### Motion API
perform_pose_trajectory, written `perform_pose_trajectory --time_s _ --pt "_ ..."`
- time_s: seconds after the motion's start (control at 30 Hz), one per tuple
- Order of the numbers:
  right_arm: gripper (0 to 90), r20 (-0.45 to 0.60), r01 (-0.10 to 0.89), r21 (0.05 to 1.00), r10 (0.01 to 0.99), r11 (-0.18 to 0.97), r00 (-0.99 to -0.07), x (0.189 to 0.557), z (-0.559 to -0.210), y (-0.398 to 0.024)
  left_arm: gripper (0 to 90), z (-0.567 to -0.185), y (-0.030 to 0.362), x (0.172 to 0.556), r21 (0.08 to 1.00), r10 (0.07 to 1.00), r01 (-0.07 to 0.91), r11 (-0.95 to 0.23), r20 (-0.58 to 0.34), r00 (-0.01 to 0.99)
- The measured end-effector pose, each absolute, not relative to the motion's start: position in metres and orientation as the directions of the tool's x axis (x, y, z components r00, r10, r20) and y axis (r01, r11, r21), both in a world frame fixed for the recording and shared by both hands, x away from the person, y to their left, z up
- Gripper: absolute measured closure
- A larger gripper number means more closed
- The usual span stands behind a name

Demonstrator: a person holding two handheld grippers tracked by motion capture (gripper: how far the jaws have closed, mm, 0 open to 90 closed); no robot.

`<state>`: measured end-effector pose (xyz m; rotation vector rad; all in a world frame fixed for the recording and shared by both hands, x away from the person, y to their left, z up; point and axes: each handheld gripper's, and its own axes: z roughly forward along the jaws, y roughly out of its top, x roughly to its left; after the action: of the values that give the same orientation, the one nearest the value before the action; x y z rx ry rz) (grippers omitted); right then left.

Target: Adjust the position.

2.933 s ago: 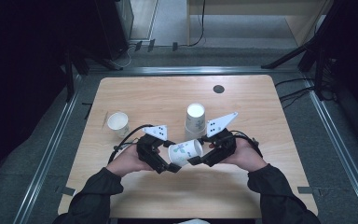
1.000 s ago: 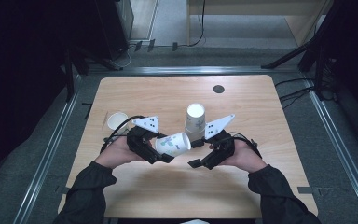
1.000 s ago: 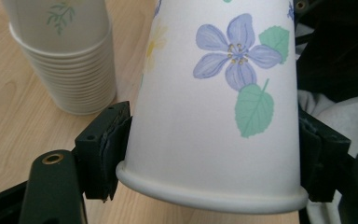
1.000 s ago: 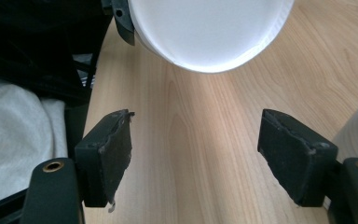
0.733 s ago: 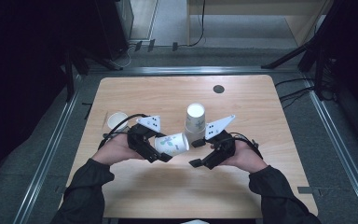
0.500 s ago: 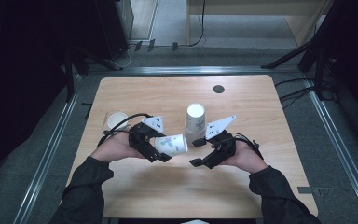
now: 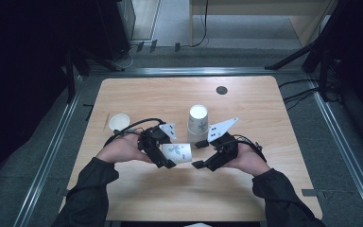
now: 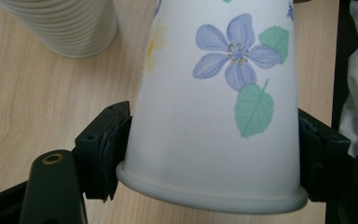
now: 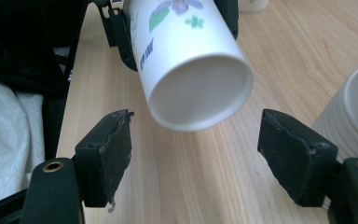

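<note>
A white paper cup (image 7: 178,152) printed with blue flowers lies on its side above the table, and my left gripper (image 7: 167,154) is shut on it near the rim. In the left gripper view the pads (image 8: 113,140) press both sides of the cup (image 8: 214,93). My right gripper (image 7: 199,153) faces it from the right, open. In the right gripper view the cup's base (image 9: 198,91) points at the open right gripper (image 9: 196,154), just beyond its pads (image 9: 116,149), untouched. A stack of upside-down cups (image 7: 198,122) stands behind the grippers.
A small white cup (image 7: 118,122) stands upright at the left of the wooden table (image 7: 170,198). A black disc (image 7: 221,90) lies near the far edge. The cup stack (image 9: 349,112) is close to the right gripper's right jaw. Dark floor and metal rails surround the table.
The left gripper has carried the flowered cup a little to the right, closer to the right gripper. The right hand has stayed put. Earlier both grippers met at the cup.
</note>
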<state>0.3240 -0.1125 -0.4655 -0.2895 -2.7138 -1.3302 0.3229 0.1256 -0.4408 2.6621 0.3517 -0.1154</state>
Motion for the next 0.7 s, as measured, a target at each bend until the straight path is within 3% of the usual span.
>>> perform_pose_trajectory --time_s 0.7 --pt "28.3 0.171 0.169 0.745 0.060 0.645 -0.983 0.319 -0.475 -0.092 23.6 -0.449 0.101 0.316 0.362 0.189 0.227 -0.904 -0.140 0.972"
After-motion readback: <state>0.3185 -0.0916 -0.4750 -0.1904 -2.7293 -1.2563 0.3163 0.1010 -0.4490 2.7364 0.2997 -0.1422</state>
